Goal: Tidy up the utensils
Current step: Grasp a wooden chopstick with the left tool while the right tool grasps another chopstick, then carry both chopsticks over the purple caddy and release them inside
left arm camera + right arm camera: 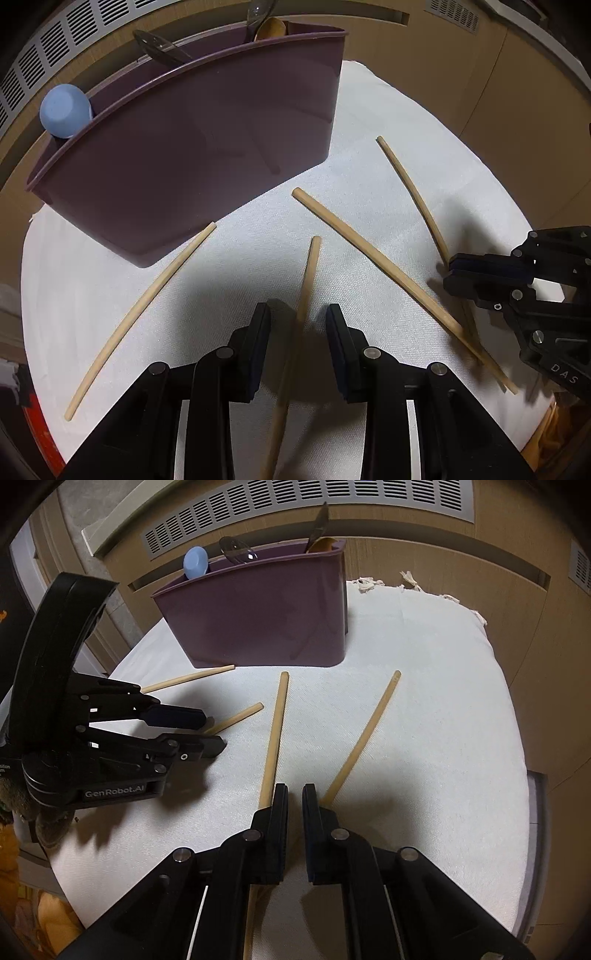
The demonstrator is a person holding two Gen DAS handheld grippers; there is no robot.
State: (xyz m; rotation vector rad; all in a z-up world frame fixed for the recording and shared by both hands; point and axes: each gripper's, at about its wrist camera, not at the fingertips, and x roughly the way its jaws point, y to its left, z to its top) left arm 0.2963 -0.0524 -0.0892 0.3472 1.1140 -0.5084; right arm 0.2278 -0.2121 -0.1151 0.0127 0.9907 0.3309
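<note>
Several wooden chopsticks lie on a white cloth [369, 147] in front of a purple utensil holder [192, 147] [266, 616]. My left gripper [298, 314] is open, its fingers on either side of one chopstick [308, 280], low over the cloth; it also shows in the right wrist view [212, 731]. My right gripper [295, 794] has its jaws nearly closed, with a narrow gap and nothing clearly between them. One chopstick [275, 734] runs under its left finger, another [364, 734] under its right finger. In the left wrist view the right gripper [452, 275] hovers over a chopstick [413, 192].
The holder has a blue round-ended utensil [64, 110], a dark spoon [159, 46] and a wooden spoon [271, 29] in it. A further chopstick [140, 314] lies left of the holder's near corner. A vented wooden cabinet [295, 513] stands behind. The cloth's fringed edge [406, 579] is far right.
</note>
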